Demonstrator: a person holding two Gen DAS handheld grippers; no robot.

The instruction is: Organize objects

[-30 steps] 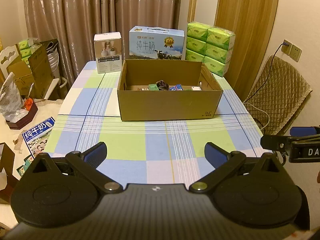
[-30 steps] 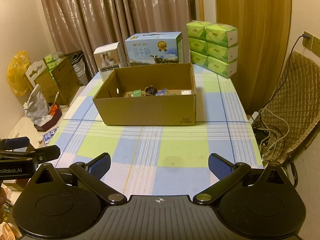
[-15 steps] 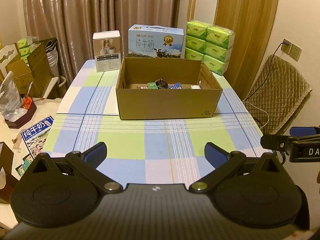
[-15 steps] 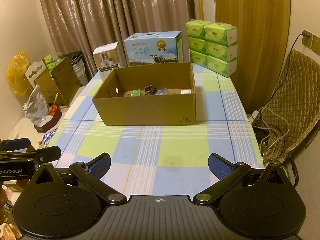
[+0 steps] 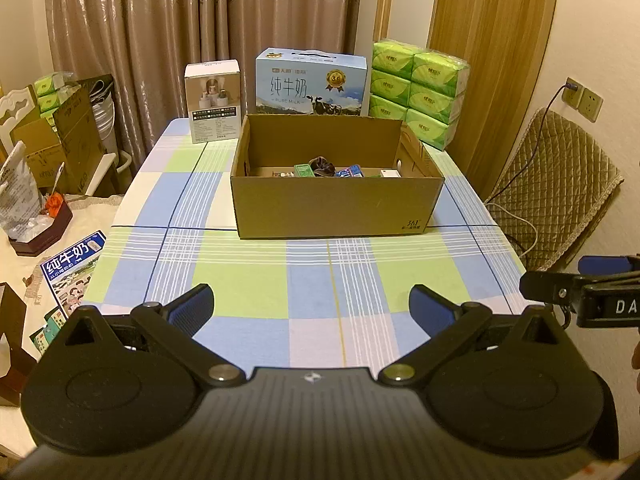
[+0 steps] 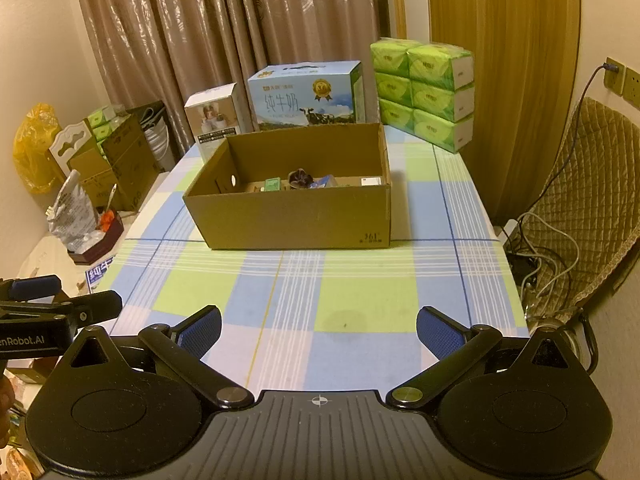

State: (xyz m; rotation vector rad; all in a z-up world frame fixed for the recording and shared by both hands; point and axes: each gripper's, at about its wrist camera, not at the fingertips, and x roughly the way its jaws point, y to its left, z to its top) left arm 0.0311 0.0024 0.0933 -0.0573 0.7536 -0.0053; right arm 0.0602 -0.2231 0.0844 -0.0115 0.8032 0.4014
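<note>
Low in the frame of the left wrist view, my left gripper [image 5: 311, 307] sat with its blue-padded fingers [image 5: 192, 307] spread wide and nothing between them, above the near part of the checked tablecloth [image 5: 256, 288]. My right gripper [image 6: 319, 330] was the same in its own view: fingers splayed apart, empty, over a green and blue patch of cloth. Each tool showed in the other's camera (the right one at the right edge of the left view, the left one at the left edge of the right view), so the two were held side by side, apart from each other.

Mid-frame, past a stretch of bare cloth, stood the open cardboard box [image 5: 336, 208], well apart from both grippers. In it lay the small objects [image 5: 326, 170]: a green packet, a dark crumpled thing, a blue piece and a white one at the right end. They were too small for me to name more closely. All sat low against the box floor, near its far wall.

Behind the box, in the upper middle of the frame, stood a blue milk carton case [image 5: 311, 82], with a white product box [image 5: 213, 102] to its left and a stack of green tissue packs [image 5: 418, 92] to its right. Brown curtains [image 5: 180, 20] hung beyond. At the right edge was a quilted chair cover [image 5: 560, 184]; at the left edge, off the table, assorted cartons and bags [image 5: 52, 148].
</note>
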